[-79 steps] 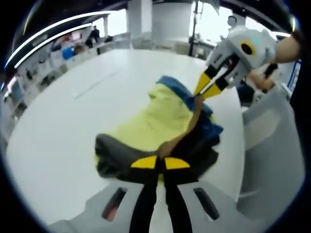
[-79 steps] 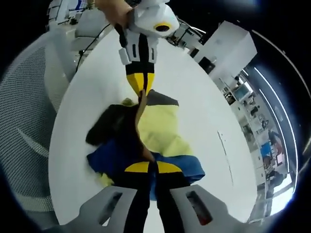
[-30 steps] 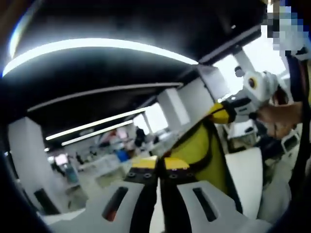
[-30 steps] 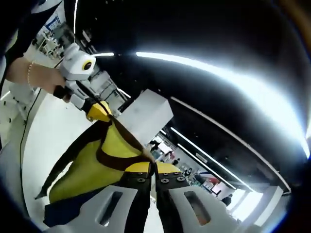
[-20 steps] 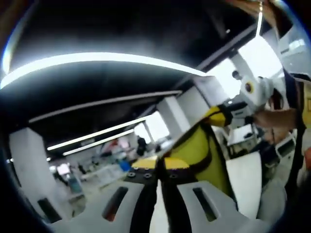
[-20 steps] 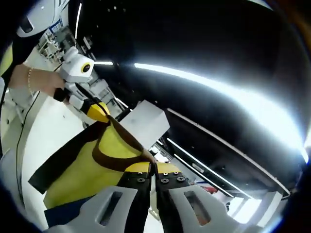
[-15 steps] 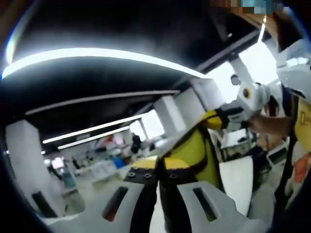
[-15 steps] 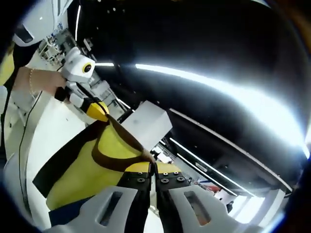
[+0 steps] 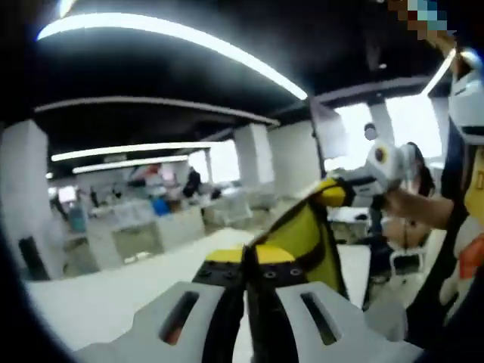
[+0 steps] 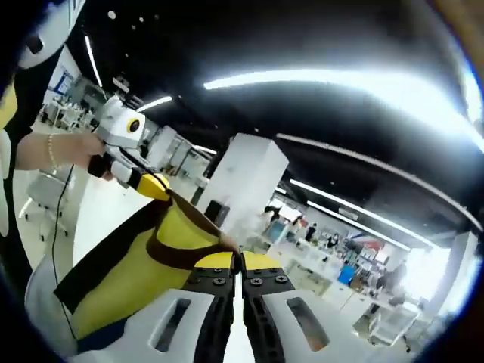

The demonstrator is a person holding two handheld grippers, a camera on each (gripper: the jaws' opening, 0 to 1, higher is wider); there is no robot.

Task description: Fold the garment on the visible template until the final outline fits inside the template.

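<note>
Garment (image 9: 306,238) of yellow cloth with dark trim hangs in the left gripper view, stretched from the tips of the left gripper (image 9: 247,255) up and to the right of the jaws; those jaws are pressed together on a dark edge of the cloth; at the far end the right gripper (image 9: 342,189) pinches the other corner, a hand (image 9: 404,208) wrapped round its white body; a white table (image 9: 113,291) lies to the left of the jaws and beyond them, with an office hall of pillars and ceiling strip lights behind.

Right gripper view: the right gripper (image 10: 240,262) has its jaws closed on the garment (image 10: 128,268) at the dark band of its edge; the yellow cloth runs left and upward from the jaw tips to the left gripper (image 10: 155,185), whose yellow tips clamp the opposite corner; a hand (image 10: 76,147) with a bracelet holds that gripper; a blue part of the cloth shows low to the left of the jaws; a white pillar (image 10: 242,185) stands just above the tips.
</note>
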